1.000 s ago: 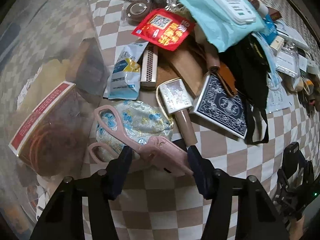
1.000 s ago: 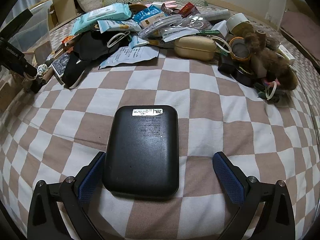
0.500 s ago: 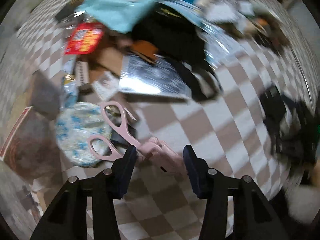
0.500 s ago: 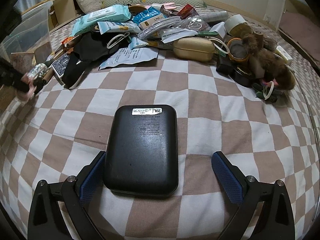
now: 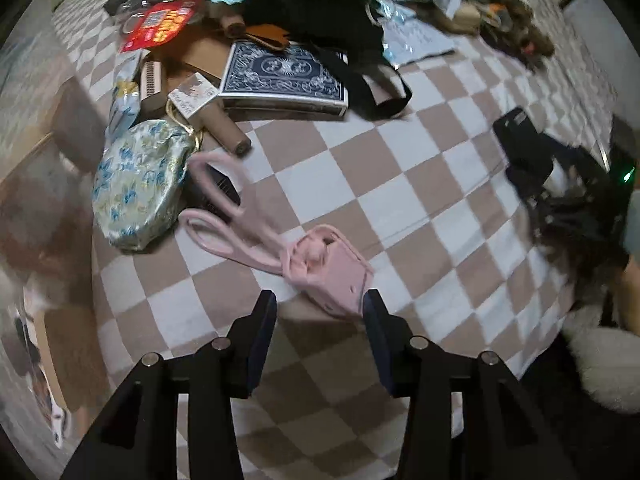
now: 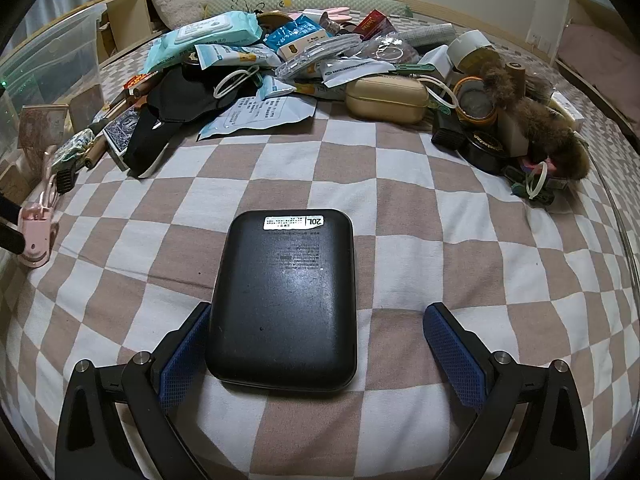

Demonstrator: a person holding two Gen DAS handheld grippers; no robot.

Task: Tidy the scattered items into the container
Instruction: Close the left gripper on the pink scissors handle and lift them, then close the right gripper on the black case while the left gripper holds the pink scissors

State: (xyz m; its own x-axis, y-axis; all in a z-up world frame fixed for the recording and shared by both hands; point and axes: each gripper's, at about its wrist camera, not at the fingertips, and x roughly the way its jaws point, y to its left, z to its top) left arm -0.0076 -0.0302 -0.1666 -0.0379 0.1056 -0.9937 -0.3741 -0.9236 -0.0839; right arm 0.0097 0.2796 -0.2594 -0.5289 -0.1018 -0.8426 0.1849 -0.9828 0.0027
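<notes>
While pointing down, left gripper (image 5: 320, 306) straddles pink eyelash curler (image 5: 328, 276).

Open checkered bedspread (image 6: 400, 208) in front; heaped clutter (image 6: 320, 60) blocks the far side (clear bin (image 6: 52, 64) at left).

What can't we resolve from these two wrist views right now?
- Left wrist view: whether the left gripper pads press the pink scissors; its jaws have just been opening and the frame is motion-blurred.
- Right wrist view: the clear container is cut off by the left edge; its contents are unreadable.
- Right wrist view: the small label print on the black case is too fine to read.
- Left wrist view: the far pile is smeared.
</notes>
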